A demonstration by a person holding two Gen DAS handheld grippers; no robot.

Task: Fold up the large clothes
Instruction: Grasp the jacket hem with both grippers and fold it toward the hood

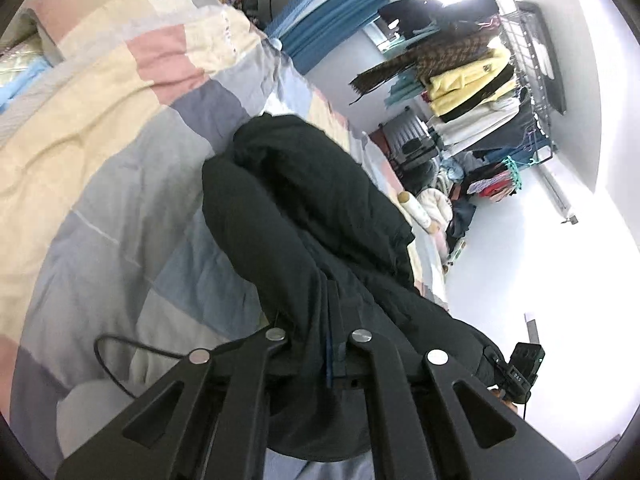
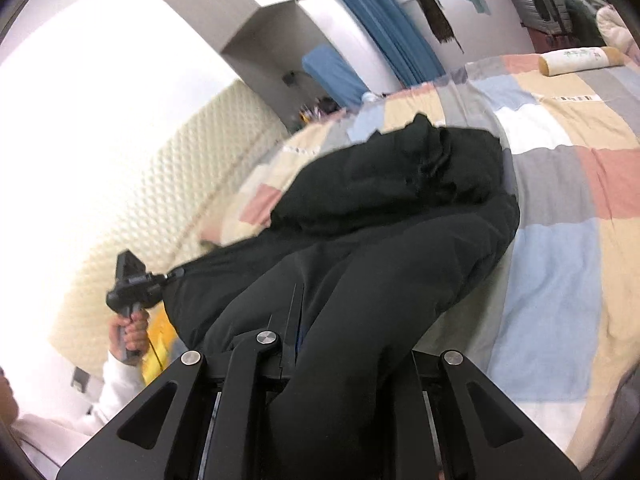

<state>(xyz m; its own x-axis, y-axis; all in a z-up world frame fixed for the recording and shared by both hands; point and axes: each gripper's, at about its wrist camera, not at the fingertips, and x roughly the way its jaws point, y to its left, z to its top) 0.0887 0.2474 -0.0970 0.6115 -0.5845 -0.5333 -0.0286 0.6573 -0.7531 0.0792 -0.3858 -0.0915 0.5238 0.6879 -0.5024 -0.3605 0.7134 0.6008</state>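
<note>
A bulky black garment (image 1: 320, 208), matte and thick with soft rolled folds, hangs in a sagging band above the patchwork quilt (image 1: 120, 152) on the bed, its far end bunched there. The left tool (image 1: 320, 344) and right tool (image 2: 296, 344) are each clamped tight on its fabric.

Bed with a pastel patchwork quilt (image 1: 120, 128), cream padded headboard (image 2: 168, 200), white walls (image 1: 576, 92), blue curtain (image 2: 394, 32), crowded clothes rack (image 1: 480, 80), grey suitcase (image 2: 538, 0), rolled bolster pillow (image 2: 580, 60), bright light washing out the pale floor (image 1: 532, 256)
</note>
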